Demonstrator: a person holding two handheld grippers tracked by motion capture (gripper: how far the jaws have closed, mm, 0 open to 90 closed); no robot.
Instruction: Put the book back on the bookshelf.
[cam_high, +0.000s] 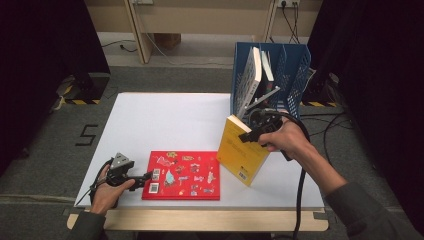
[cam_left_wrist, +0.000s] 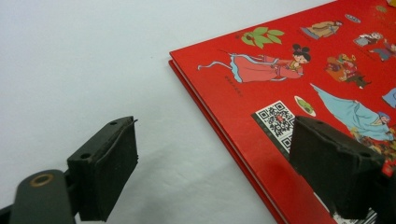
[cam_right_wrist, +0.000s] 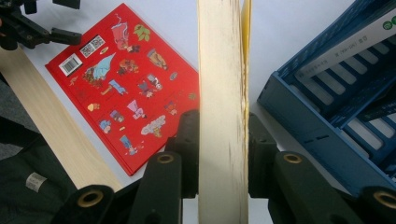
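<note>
Fingers of my left gripper (cam_high: 148, 175) are spread apart at the edge of the red book (cam_high: 182, 175), which lies flat on the white table (cam_high: 150, 125). My right gripper (cam_high: 243, 136) pinches the yellow book (cam_high: 240, 152), tilted up beside the blue rack (cam_high: 280, 75).

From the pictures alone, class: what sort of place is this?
Probably a recording setup in a workroom, not a home: a white table on grey carpet, dark curtains on both sides, cables across the floor and hazard-striped stand bases.
</note>
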